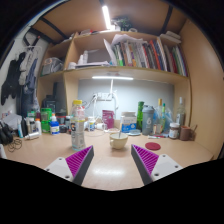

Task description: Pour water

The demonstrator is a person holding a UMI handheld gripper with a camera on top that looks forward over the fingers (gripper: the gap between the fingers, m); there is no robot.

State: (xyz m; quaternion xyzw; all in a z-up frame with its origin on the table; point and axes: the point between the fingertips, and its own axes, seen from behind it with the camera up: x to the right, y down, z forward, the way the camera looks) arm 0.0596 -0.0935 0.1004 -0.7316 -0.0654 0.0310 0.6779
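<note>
My gripper hangs over a light wooden desk, fingers spread wide with nothing between the magenta pads. Just beyond the fingertips a small cream cup stands on the desk, roughly centred ahead of the gap. A clear plastic bottle with a pink label stands upright ahead of the left finger. A red coaster-like disc lies on the desk ahead of the right finger.
The desk's back is crowded with bottles, jars and boxes. Above it runs a wooden shelf with books and a strip light. Dark clutter sits at the left end.
</note>
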